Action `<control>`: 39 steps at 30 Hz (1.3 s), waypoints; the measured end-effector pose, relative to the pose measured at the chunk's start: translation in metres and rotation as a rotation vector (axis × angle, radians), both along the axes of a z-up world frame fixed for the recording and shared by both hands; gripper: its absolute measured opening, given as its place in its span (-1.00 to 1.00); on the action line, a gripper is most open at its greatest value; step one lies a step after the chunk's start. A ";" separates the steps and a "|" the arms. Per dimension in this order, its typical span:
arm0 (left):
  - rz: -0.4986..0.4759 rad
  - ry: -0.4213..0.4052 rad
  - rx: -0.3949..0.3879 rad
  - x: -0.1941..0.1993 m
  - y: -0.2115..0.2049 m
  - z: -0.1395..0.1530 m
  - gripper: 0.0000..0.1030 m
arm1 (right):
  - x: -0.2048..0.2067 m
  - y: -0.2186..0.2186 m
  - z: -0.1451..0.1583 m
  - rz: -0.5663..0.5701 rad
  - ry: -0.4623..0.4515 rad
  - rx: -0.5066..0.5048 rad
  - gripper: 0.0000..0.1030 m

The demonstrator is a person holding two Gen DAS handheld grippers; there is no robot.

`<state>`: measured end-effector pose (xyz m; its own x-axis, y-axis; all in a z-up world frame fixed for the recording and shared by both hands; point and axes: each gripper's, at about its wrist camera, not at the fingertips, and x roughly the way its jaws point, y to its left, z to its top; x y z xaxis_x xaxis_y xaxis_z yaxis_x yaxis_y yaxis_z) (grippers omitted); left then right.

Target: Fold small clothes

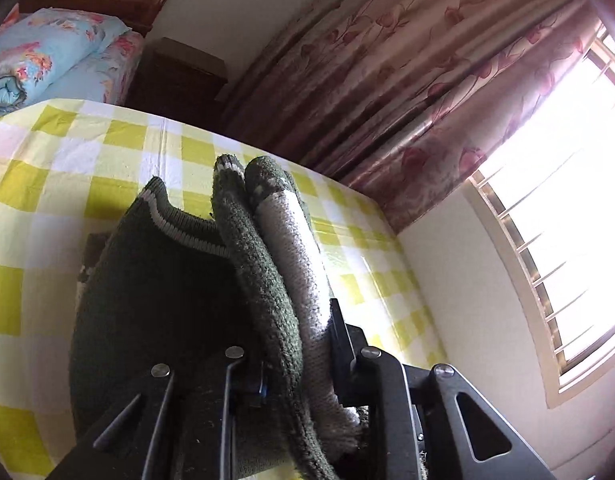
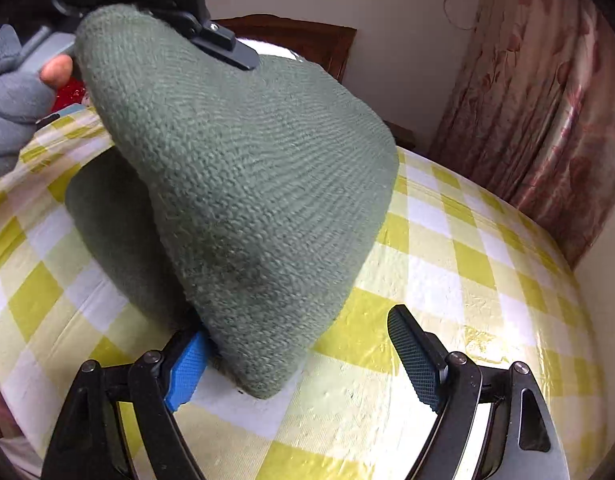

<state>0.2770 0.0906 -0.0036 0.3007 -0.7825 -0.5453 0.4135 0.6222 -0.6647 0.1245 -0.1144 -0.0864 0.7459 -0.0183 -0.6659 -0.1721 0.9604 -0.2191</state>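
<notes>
A green knitted garment [image 1: 167, 280] with a pale stripe near its edge is bunched between the jaws of my left gripper [image 1: 295, 320], which is shut on its folds. In the right wrist view the same garment [image 2: 247, 160] hangs from the left gripper [image 2: 211, 32] at the top left. It drapes down to the yellow-and-white checked tablecloth [image 2: 467, 280]. Its lower tip lies between the fingers of my right gripper [image 2: 303, 344], close to the blue pad [image 2: 187, 368]. The right gripper is open wide, low over the cloth, and its pads do not press the knit.
A hand in a grey sleeve [image 2: 11, 92] holds the left gripper. Floral bedding [image 1: 47, 52] lies beyond the table's far edge, beside a dark wooden nightstand [image 1: 179, 76]. Patterned curtains [image 1: 387, 60] and a bright barred window [image 1: 567, 200] stand to the right.
</notes>
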 end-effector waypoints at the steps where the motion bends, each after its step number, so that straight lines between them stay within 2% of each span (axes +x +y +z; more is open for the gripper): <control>1: 0.008 -0.004 -0.007 0.001 0.009 0.000 -0.58 | -0.003 -0.001 0.000 -0.012 -0.014 -0.014 1.00; 4: 0.066 0.031 -0.043 0.011 0.038 -0.018 -0.58 | -0.005 -0.001 0.003 -0.020 -0.039 -0.037 1.00; 7: 0.141 0.104 -0.075 0.018 0.071 -0.056 -0.58 | -0.005 0.000 0.001 -0.006 -0.035 -0.027 1.00; 10: 0.152 0.165 -0.082 0.018 0.078 -0.093 -0.58 | -0.010 -0.002 0.004 -0.002 -0.021 -0.020 1.00; 12: 0.159 0.153 -0.121 0.016 0.082 -0.093 -0.58 | 0.004 -0.014 -0.001 -0.001 -0.010 -0.011 1.00; 17: 0.181 0.059 -0.116 -0.004 0.086 -0.070 -0.58 | 0.006 -0.016 -0.002 -0.001 -0.010 -0.015 1.00; 20: 0.186 0.105 -0.062 0.000 0.088 -0.089 -0.58 | 0.004 -0.012 -0.001 0.004 -0.010 -0.015 1.00; 23: 0.183 0.101 -0.109 -0.001 0.096 -0.092 -0.51 | -0.004 -0.007 0.003 0.042 -0.016 0.004 1.00; 25: 0.253 0.050 -0.064 -0.010 0.106 -0.078 -0.48 | -0.010 -0.012 0.011 0.108 -0.013 0.070 1.00; 26: 0.317 0.007 -0.015 -0.018 0.113 -0.067 -0.48 | -0.014 -0.017 0.016 0.149 -0.011 0.126 1.00; 28: 0.459 -0.119 0.085 -0.041 0.122 -0.036 -0.48 | -0.024 -0.025 0.032 0.212 -0.046 0.245 1.00; 29: 0.461 -0.181 0.072 -0.054 0.122 -0.020 -0.48 | -0.026 -0.030 0.041 0.231 -0.072 0.297 1.00; 31: 0.398 -0.267 0.030 -0.077 0.109 0.005 -0.48 | -0.024 -0.034 0.055 0.246 -0.116 0.364 1.00; 32: 0.352 -0.300 0.043 -0.087 0.095 0.013 -0.47 | -0.021 -0.035 0.059 0.247 -0.136 0.381 1.00; 34: 0.257 -0.349 0.131 -0.102 0.060 0.019 -0.44 | -0.015 -0.024 0.064 0.235 -0.170 0.381 1.00; 37: 0.184 -0.334 0.250 -0.105 0.022 -0.002 -0.44 | 0.002 -0.011 0.059 0.194 -0.178 0.364 1.00; 39: 0.206 -0.261 0.346 -0.097 0.013 -0.031 -0.44 | 0.012 0.002 0.044 0.202 -0.128 0.311 1.00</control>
